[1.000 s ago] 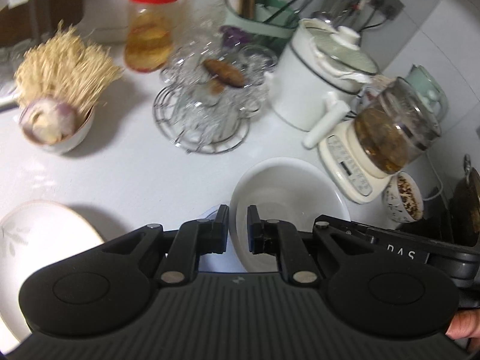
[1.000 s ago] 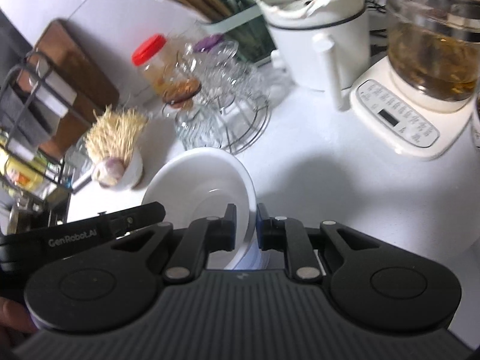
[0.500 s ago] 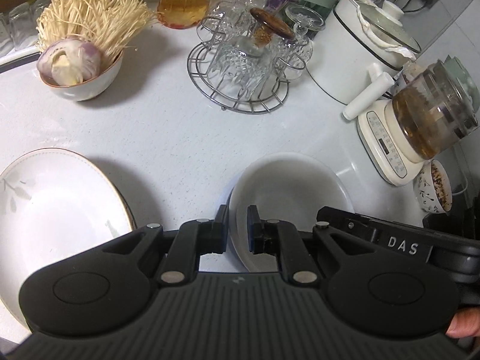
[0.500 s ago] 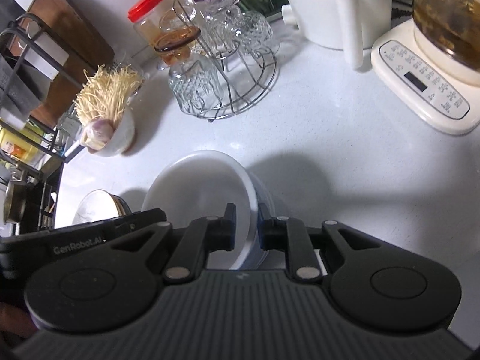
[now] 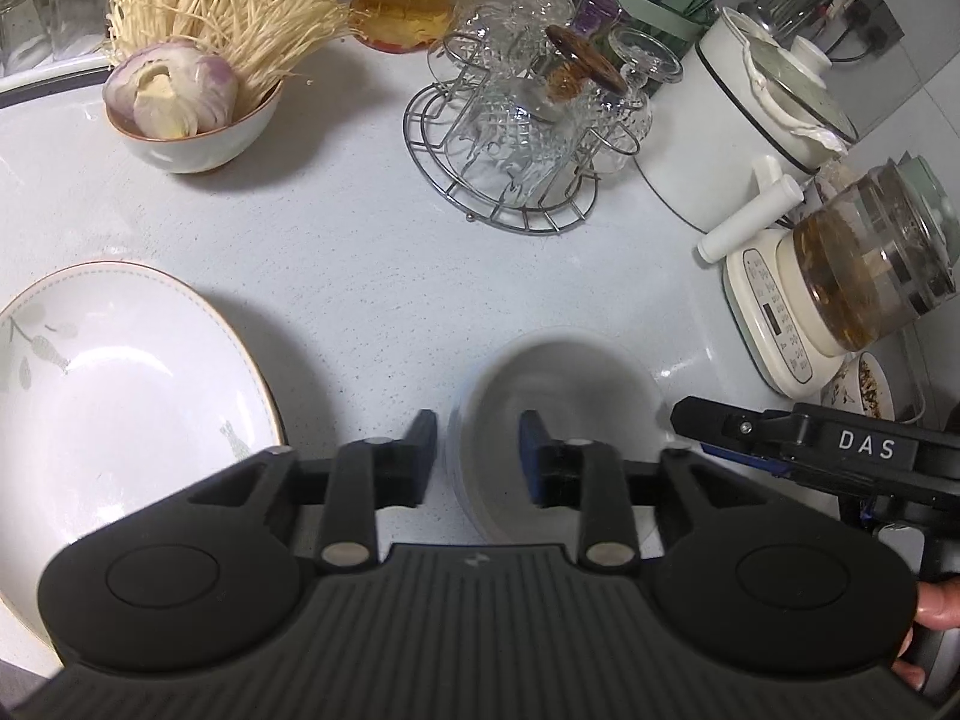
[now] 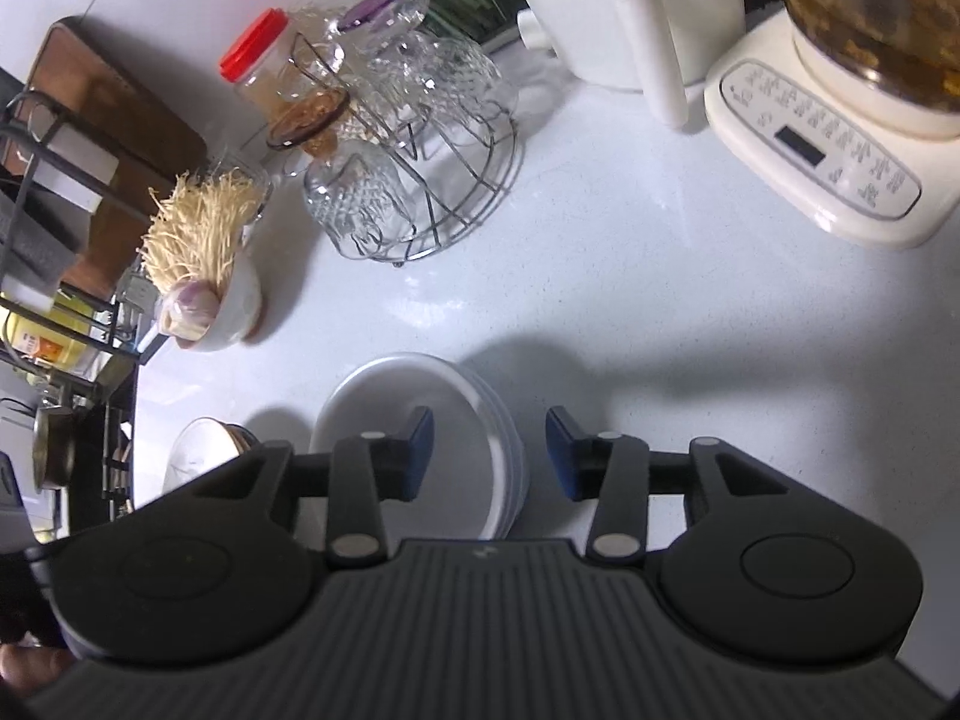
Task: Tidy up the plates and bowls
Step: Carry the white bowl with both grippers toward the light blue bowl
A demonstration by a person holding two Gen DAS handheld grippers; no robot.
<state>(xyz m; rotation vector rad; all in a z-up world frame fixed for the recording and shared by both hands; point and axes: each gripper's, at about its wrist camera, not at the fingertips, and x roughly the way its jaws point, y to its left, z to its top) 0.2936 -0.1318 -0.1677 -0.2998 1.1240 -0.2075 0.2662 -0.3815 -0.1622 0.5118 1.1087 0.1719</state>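
Observation:
A stack of white bowls (image 5: 558, 402) (image 6: 414, 402) rests on the white counter. My left gripper (image 5: 477, 450) straddles the stack's left rim and its jaws are opening. One finger is outside the bowl and one inside, and the pads are clear of the rim. My right gripper (image 6: 489, 450) straddles the opposite rim the same way, its jaws also opening without touching it. In the left wrist view it shows at the right (image 5: 780, 438). A large white plate with a gold rim (image 5: 120, 408) (image 6: 198, 456) lies to the left of the bowls.
At the back stand a bowl of enoki mushrooms and onion (image 5: 192, 120), a wire rack of glass cups (image 5: 516, 144), a white pot (image 5: 750, 138), a glass kettle on its base (image 5: 840, 300) and a small bowl (image 5: 864, 384). A dark dish rack (image 6: 48, 180) borders the counter's left edge.
Both grippers sank toward the counter with the top bowl gripped by its rims. Both jaws have now spread and let go, and the bowl sits on the stack.

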